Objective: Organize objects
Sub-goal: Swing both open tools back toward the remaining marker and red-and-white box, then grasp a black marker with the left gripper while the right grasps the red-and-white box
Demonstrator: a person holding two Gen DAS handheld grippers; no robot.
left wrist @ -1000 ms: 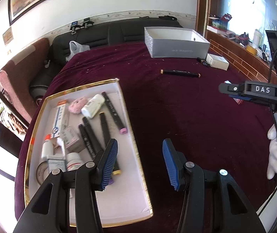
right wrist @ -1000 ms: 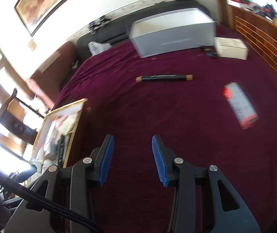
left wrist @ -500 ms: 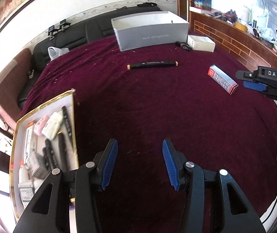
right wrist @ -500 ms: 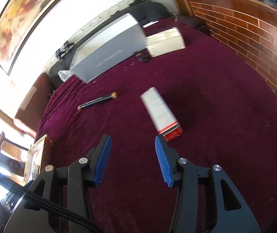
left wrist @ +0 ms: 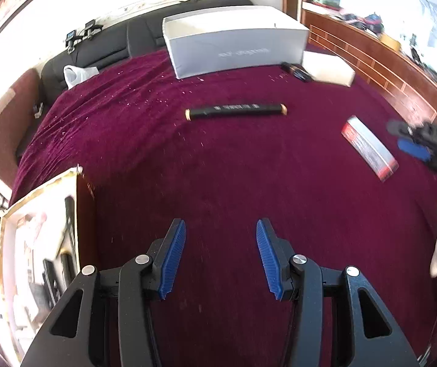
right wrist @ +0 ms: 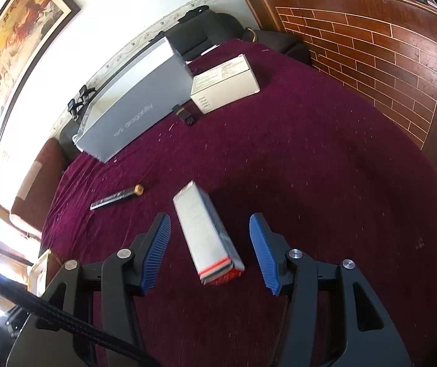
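A deep maroon velvet cloth (left wrist: 249, 189) with a short nap and scattered pale specks covers the whole worktop. At the top centre of the left wrist view stands a large open grey cardboard box (left wrist: 233, 49), rectangular, matte, with faint lettering on its long wall. At the lower left edge of that view sits a shallow white tray (left wrist: 39, 205) with a thin gold rim, holding dark markers and small packets that are too blurred to tell apart. A plain white carton (right wrist: 224, 84), blocky with printed text on its top face, lies just beside the grey box in the upper middle of the right wrist view.

The left gripper (left wrist: 220, 255) fills the bottom centre of its view: black hard plastic arms with ribbed blue pads, jaws apart with nothing but cloth between them. The right gripper (right wrist: 209, 250) is of the same build; its jaws have just been opening and stand apart on either side of a long, narrow box (right wrist: 206, 234), white-topped with a red end, lying flat on the cloth and touching neither pad. A slim black marker (left wrist: 235, 111), cylindrical with tan end caps, lies alone at mid-frame in the left wrist view. A small dark object (right wrist: 184, 114) rests between the grey box and the carton.
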